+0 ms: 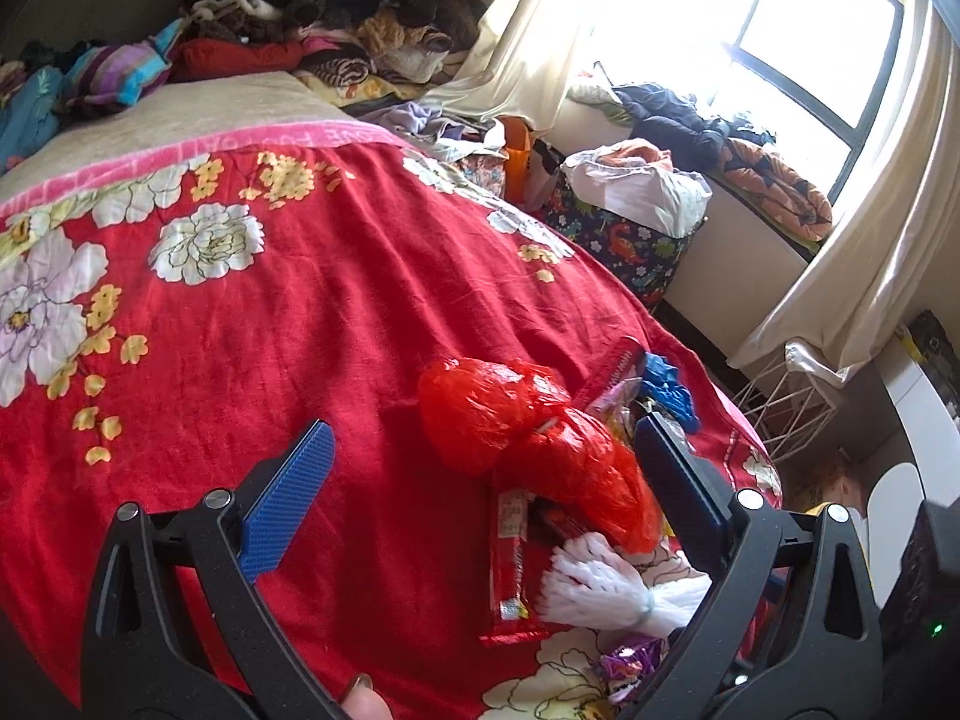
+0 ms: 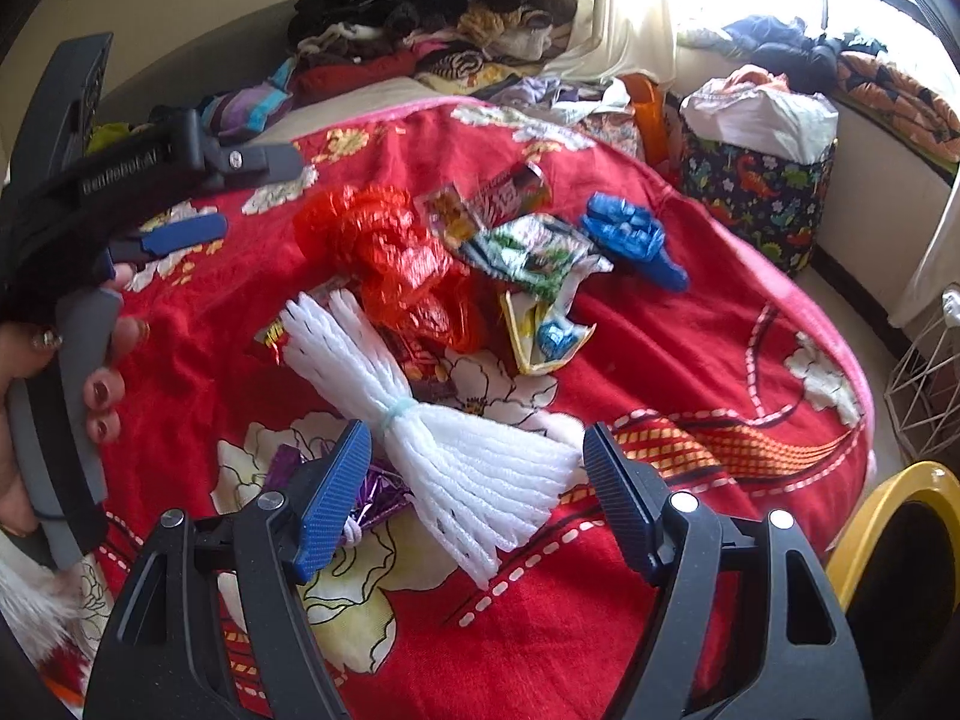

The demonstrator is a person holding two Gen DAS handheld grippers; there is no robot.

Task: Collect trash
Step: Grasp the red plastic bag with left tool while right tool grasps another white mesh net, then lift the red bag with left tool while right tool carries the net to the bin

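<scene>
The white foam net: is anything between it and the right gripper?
No. The right gripper is open with the foam net lying bare between its fingers, on top of the pile, and nothing covers it.

Left of the trash heap [image 2: 480, 276] my way lies open — bare red blanket [image 1: 252, 324]; right of it, only a strip before the bed edge (yellow bin [image 2: 888, 516] below).
</scene>
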